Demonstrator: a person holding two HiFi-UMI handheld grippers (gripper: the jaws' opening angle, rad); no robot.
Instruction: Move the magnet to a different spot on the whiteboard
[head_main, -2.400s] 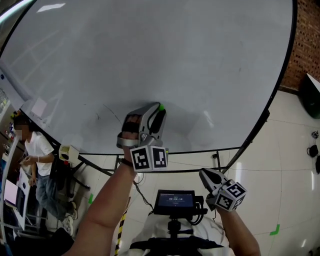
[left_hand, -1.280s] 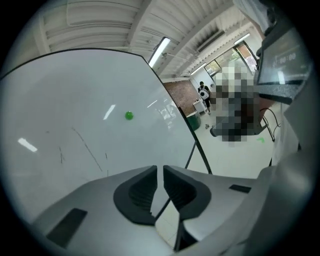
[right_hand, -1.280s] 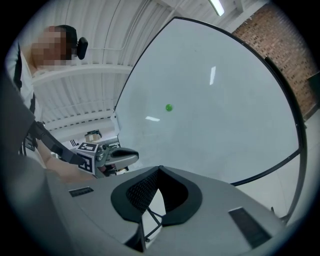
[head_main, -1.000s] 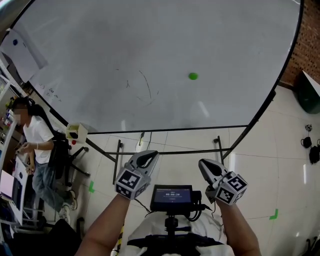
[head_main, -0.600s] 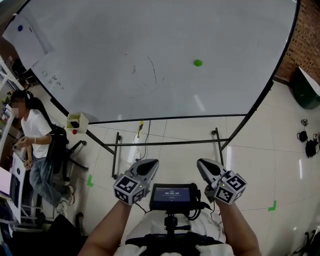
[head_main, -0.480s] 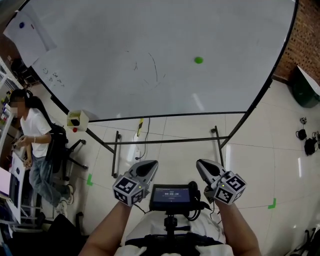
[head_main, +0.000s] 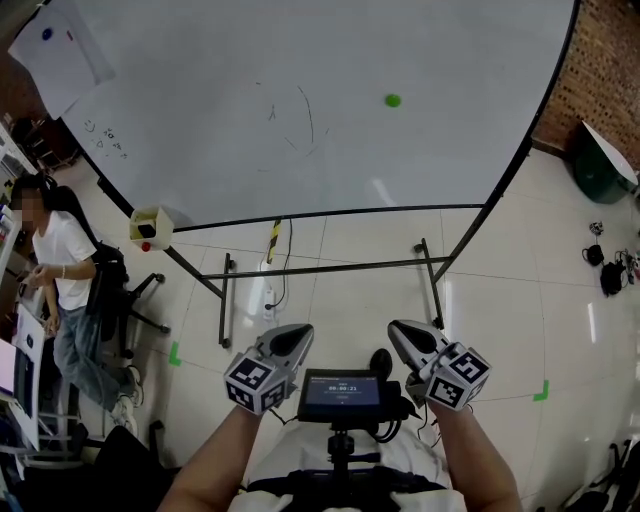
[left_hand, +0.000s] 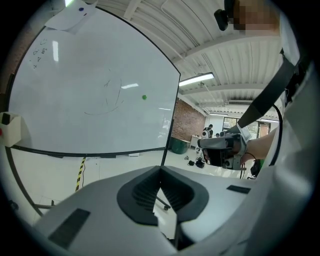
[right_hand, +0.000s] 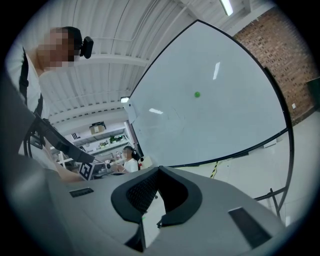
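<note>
1. Position of the work piece. The green magnet (head_main: 392, 100) sits on the whiteboard (head_main: 200, 130), right of centre in the upper half of the head view. It lies to the right of some faint pen marks (head_main: 300, 120) and well apart from the sheet of paper (head_main: 70, 45) at the board's upper left corner. Nothing touches it.

2. State of the tongs. The left tongs (head_main: 291, 335) and the right tongs (head_main: 404, 334) are held low, close to the body, on either side of a small screen (head_main: 342, 393). Both are well apart from the board. In each gripper view the 2 jaws are pressed together at the tips with nothing between them.

3. Handling, as a judgement. The magnet appears small, round, rigid and light. Only its own pull holds it on a smooth surface, so it probably slides under side load and releases with a short snap.

4. Where to grip, as a judgement.
- Spread the tongs and place 1 pad on each side of the rim, across the widest part.
- Keep the tips close to the board, since the disc probably stands low.
- A glancing pinch risks squirting the magnet out and dropping it to the floor (head_main: 500, 330).
</note>
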